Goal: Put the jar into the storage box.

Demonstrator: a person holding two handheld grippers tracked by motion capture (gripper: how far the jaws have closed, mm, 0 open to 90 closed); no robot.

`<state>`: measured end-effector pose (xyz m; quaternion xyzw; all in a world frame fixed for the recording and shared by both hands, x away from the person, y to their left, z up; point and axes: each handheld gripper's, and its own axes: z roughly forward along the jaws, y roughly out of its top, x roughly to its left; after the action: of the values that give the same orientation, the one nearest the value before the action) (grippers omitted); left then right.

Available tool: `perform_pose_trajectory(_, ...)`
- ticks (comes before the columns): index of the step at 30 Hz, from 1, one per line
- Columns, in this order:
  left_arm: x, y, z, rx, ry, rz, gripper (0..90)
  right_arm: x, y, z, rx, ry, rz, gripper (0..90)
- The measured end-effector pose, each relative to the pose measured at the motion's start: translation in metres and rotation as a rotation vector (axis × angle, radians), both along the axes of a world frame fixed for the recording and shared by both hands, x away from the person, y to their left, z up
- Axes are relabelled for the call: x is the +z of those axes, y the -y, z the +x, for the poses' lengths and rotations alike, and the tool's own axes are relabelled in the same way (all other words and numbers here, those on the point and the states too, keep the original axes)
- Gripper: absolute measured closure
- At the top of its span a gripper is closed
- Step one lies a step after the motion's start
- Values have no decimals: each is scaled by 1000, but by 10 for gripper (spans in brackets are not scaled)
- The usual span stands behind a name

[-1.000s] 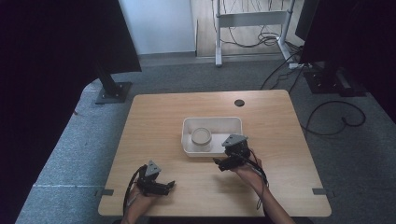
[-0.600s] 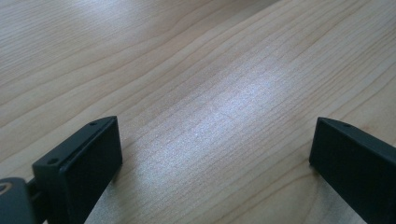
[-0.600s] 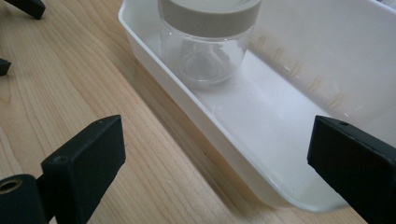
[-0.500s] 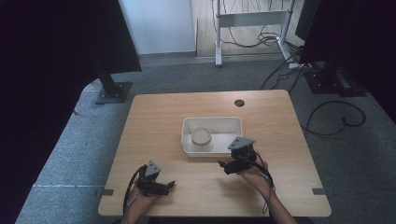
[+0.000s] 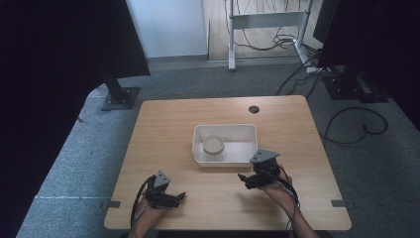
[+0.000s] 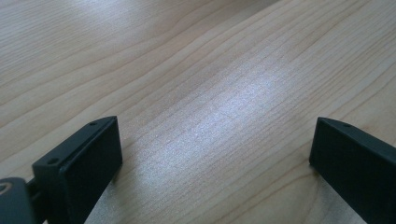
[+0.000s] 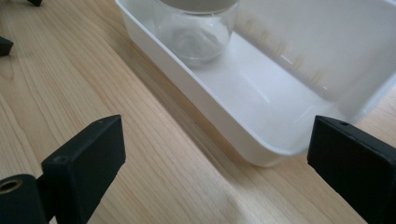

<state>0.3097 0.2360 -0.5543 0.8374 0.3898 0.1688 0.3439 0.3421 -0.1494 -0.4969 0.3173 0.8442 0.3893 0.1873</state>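
Observation:
A white rectangular tray (image 5: pixel 247 131) (image 7: pixel 243 135) sits mid-table. In its left part stands a clear glass jar (image 5: pixel 213 147) (image 7: pixel 196 32) with a pale lid. My right gripper (image 5: pixel 243 178) (image 7: pixel 215 163) hovers just in front of the tray's near right corner, jaws wide apart and empty, aimed left along the tray's front wall. My left gripper (image 5: pixel 179 198) (image 6: pixel 215 163) rests low over the bare wood near the table's front left edge, also open with nothing between its jaws.
The wooden table (image 5: pixel 168 129) has a round cable hole (image 5: pixel 254 109) at the back right. Monitor stands and cables lie on the grey carpet beyond. Bare wood surrounds the tray on all sides.
My right gripper has drawn back from the tray toward the table's front and slightly right. The left gripper has stayed in place.

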Motion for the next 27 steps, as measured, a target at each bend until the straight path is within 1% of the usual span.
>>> perform_pose_trajectory(6,0,0,0,0,0,0,22,-3,14,-7,-23,7,7,40)
perform_pose_trajectory(8,0,0,0,0,0,0,22,-4,19,-9,-22,13,11,40)
perform_pose_trajectory(20,0,0,0,0,0,0,22,-15,44,-24,-53,13,25,42)
perform_pose_trajectory(27,0,0,0,0,0,0,22,-22,58,-32,-77,10,23,42)
